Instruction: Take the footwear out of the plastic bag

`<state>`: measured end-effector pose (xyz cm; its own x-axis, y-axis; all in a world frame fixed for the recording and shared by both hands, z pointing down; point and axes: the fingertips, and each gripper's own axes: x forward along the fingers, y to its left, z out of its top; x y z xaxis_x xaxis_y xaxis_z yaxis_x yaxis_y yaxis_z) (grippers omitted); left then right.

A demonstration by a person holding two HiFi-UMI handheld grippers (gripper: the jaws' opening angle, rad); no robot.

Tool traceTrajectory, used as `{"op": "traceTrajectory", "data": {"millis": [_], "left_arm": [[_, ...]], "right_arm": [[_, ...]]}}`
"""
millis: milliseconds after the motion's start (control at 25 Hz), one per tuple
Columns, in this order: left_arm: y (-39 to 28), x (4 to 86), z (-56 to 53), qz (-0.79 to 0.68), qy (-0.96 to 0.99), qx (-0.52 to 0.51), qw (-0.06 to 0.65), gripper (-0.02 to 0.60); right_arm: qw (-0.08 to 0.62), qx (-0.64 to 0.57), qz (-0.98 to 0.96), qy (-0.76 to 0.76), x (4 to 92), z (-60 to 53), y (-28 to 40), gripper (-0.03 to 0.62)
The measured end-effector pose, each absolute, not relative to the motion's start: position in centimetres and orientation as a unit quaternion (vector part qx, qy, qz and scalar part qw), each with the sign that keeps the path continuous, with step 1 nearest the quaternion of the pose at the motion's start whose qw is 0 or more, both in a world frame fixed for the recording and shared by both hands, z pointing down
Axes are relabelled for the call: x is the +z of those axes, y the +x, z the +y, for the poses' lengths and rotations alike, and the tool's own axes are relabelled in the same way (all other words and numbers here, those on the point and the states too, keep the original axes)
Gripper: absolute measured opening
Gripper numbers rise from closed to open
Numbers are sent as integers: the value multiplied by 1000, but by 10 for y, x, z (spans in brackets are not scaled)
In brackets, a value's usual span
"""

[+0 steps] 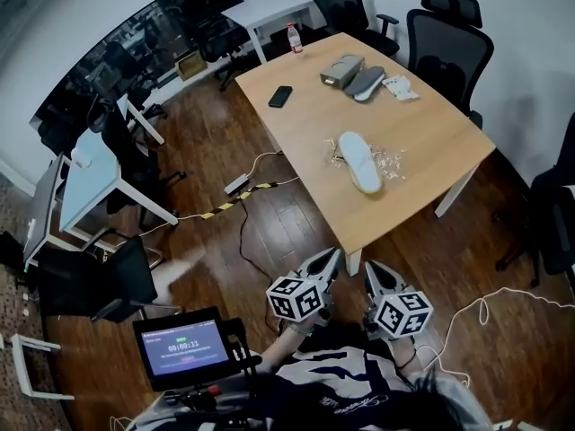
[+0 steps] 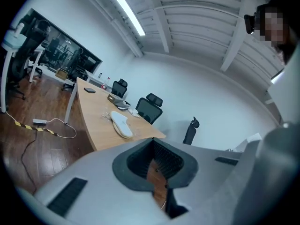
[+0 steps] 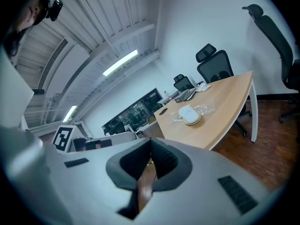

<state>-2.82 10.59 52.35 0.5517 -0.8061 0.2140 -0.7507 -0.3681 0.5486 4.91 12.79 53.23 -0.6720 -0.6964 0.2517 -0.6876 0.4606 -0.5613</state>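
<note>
A white shoe [image 1: 359, 162] lies sole up on crumpled clear plastic bag [image 1: 388, 160] on the wooden table [image 1: 422, 133]. It also shows in the left gripper view, shoe [image 2: 121, 124], and in the right gripper view, shoe [image 3: 190, 115]. A grey pair of footwear [image 1: 364, 83] lies at the table's far end beside a grey box [image 1: 340, 69]. My left gripper [image 1: 331, 259] and right gripper [image 1: 370, 271] hang side by side over the floor, short of the table's near corner. Both are shut with nothing in them: left gripper [image 2: 152, 139], right gripper [image 3: 151, 142].
A black phone [image 1: 280, 96], a bottle [image 1: 294, 37] and a small packet [image 1: 401, 86] are also on the table. Black office chairs [image 1: 446, 43] stand behind it. Cables and a power strip [image 1: 237, 185] lie on the wooden floor. A small screen [image 1: 184, 345] is at lower left.
</note>
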Motion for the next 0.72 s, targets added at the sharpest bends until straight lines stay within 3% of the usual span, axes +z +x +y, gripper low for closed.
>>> {"op": "traceTrajectory", "data": {"millis": [720], "left_arm": [[-62,511,144,-457,850,-21,261,3]], "right_arm": [[2,-310,855,-415,514,157,4,-12]]}}
